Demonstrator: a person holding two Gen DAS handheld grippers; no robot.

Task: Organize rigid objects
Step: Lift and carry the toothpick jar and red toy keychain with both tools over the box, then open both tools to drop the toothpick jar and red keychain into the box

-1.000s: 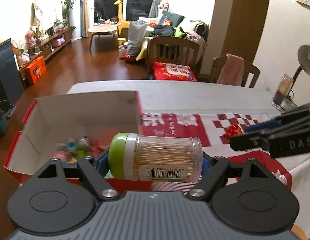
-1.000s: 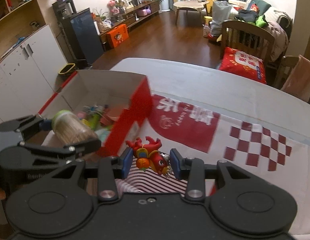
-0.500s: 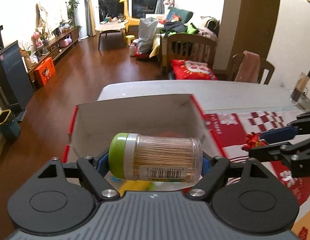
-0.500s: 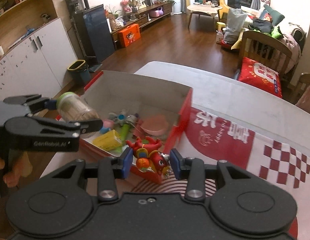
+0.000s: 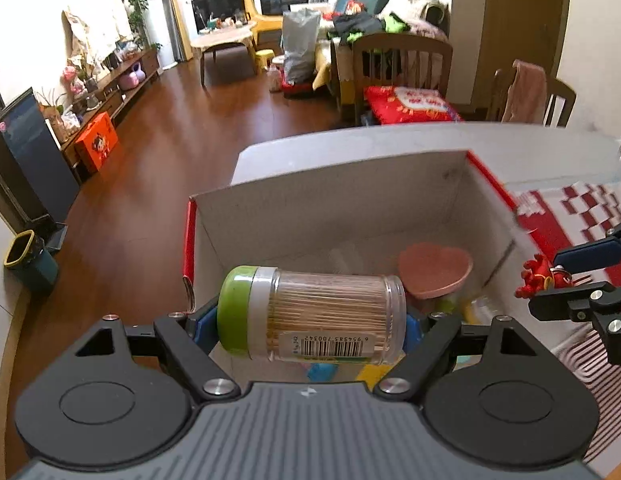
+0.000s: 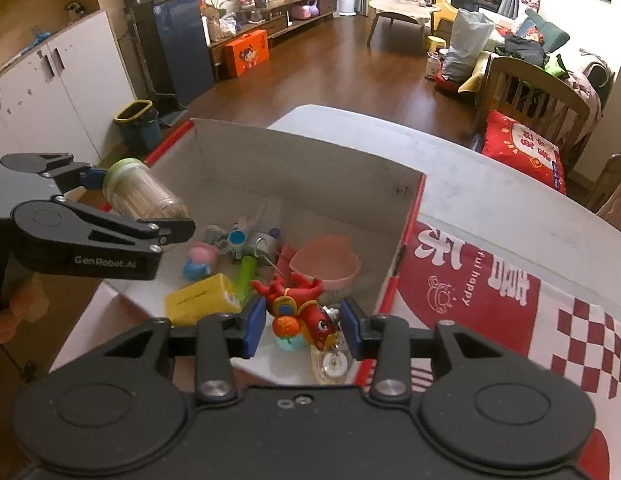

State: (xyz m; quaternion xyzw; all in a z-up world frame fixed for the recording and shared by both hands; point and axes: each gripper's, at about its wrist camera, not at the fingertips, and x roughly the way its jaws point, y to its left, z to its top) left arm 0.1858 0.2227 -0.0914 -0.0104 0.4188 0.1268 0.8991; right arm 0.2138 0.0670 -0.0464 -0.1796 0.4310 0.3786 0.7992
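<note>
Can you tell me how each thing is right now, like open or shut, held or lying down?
Left tool: shut on the toothpick jar.
Toothpick jar: on its side, green lid on, held over the cardboard box.
Right tool: shut on the red toy figure.
Red toy figure: held above the box.
Cardboard box: open on top, small toys inside.
Pink heart bowl: lying in the box.

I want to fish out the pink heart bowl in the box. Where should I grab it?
Pinch the pink heart bowl by its rim, coming straight down from above. It sits open side up among toys in the box, so the thin raised edge is probably the easiest part to reach; its sides are crowded.
</note>
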